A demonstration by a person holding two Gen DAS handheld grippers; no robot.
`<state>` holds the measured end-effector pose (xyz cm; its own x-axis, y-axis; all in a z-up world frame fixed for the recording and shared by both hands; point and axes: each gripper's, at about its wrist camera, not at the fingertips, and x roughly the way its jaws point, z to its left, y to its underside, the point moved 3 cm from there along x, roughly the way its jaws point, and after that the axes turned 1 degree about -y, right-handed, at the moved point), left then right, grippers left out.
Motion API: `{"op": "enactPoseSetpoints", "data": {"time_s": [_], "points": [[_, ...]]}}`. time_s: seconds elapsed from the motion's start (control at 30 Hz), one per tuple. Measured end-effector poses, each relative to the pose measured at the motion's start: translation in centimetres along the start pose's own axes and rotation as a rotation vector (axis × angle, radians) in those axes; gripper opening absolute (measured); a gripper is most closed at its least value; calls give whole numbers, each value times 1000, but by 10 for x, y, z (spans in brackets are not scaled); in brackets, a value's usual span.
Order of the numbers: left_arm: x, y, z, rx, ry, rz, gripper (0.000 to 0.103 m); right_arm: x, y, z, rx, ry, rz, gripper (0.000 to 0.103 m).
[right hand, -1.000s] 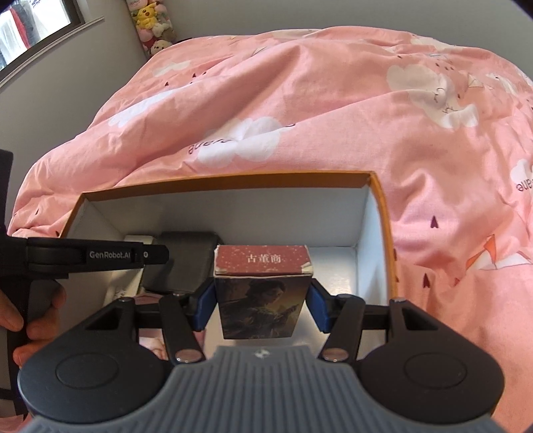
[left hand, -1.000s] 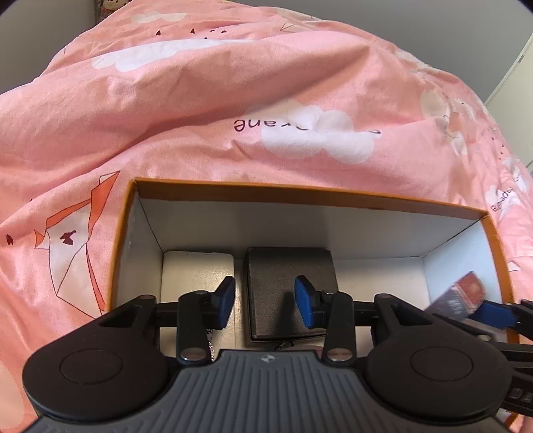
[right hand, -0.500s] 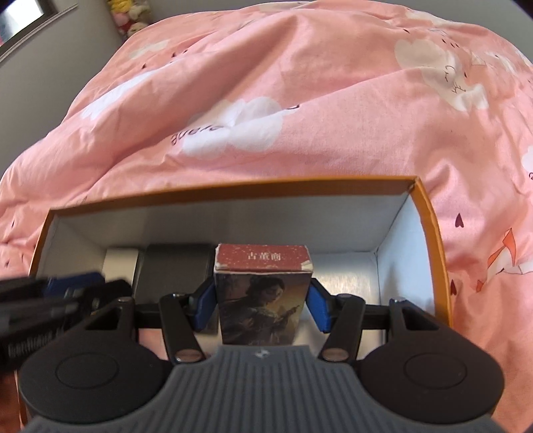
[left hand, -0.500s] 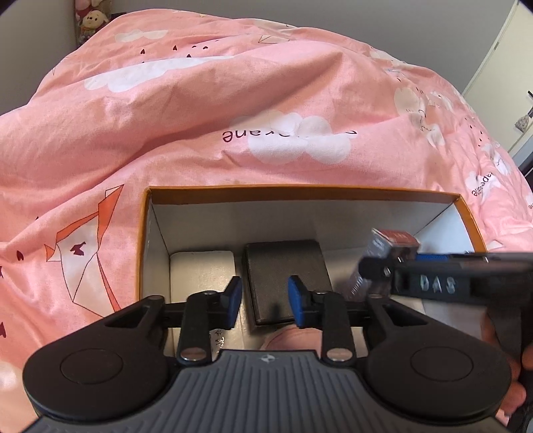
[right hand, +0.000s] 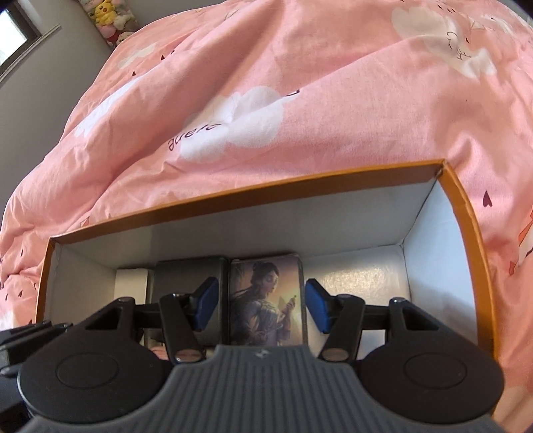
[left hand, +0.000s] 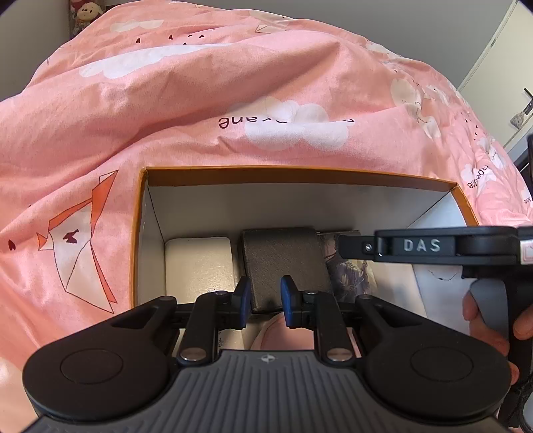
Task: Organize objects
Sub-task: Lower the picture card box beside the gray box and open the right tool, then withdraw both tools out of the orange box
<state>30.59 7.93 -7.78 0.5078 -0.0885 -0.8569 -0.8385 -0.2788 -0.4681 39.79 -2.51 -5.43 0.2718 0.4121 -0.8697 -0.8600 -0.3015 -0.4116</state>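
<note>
An orange-rimmed cardboard box point(right hand: 253, 193) with a white inside lies on a pink duvet. In it, side by side along the back wall, lie a white box point(left hand: 200, 263), a black box point(left hand: 283, 256) and an illustrated card box point(right hand: 266, 299), which also shows in the left wrist view point(left hand: 349, 276). My right gripper point(right hand: 263, 304) is open, its blue pads apart on either side of the card box, which lies flat on the box floor. My left gripper point(left hand: 265, 301) is open and empty, low over the near part of the box by the black box.
The pink duvet point(left hand: 233, 100) surrounds the box on all sides. A pink item point(left hand: 283, 336) lies in the box near the left gripper. The right part of the box floor point(right hand: 356, 279) is bare. Plush toys point(right hand: 113, 20) sit far back by the wall.
The right gripper lowered the card box into the orange box beside the black box, laid it flat and opened. The left gripper's jaws narrowed a little and it stayed over the box.
</note>
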Motion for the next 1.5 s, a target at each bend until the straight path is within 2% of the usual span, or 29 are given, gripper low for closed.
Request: {"op": "enactPoseSetpoints", "data": {"time_s": [0.07, 0.13, 0.2, 0.27, 0.4, 0.47, 0.53, 0.93, 1.1, 1.2, 1.37, 1.5], "points": [[0, 0, 0, 0, 1, 0, 23, -2, 2, -3, 1, -3, 5, 59], [1, 0, 0, 0, 0, 0, 23, -2, 5, -7, 7, -5, 28, 51], [1, 0, 0, 2, -2, 0, 21, -1, 9, -12, 28, -29, 55, 49], [1, 0, 0, 4, -8, 0, 21, 2, 13, -16, 51, -44, 74, 43], [1, 0, 1, 5, -11, 2, 19, 8, 17, -20, 57, -39, 87, 34], [1, 0, 1, 4, -11, 4, 19, 10, 18, -18, 42, -32, 84, 25], [2, -1, 2, 3, -14, 3, 19, 11, 19, -17, 23, -35, 87, 21], [-7, 5, -1, 4, -18, -26, 19, 9, 21, -10, -21, -23, 71, 21], [-24, 12, -8, 15, -22, -69, 19, -15, 29, 6, -116, -16, 16, 22], [-45, 19, -18, 35, -27, -120, 19, -36, 38, 17, -178, -17, -28, 23], [-88, 45, -38, 55, -40, -251, 19, -88, 65, 36, -315, -13, -185, 24], [-119, 70, -52, 70, -34, -336, 20, -124, 93, 39, -347, -31, -282, 28]]}}
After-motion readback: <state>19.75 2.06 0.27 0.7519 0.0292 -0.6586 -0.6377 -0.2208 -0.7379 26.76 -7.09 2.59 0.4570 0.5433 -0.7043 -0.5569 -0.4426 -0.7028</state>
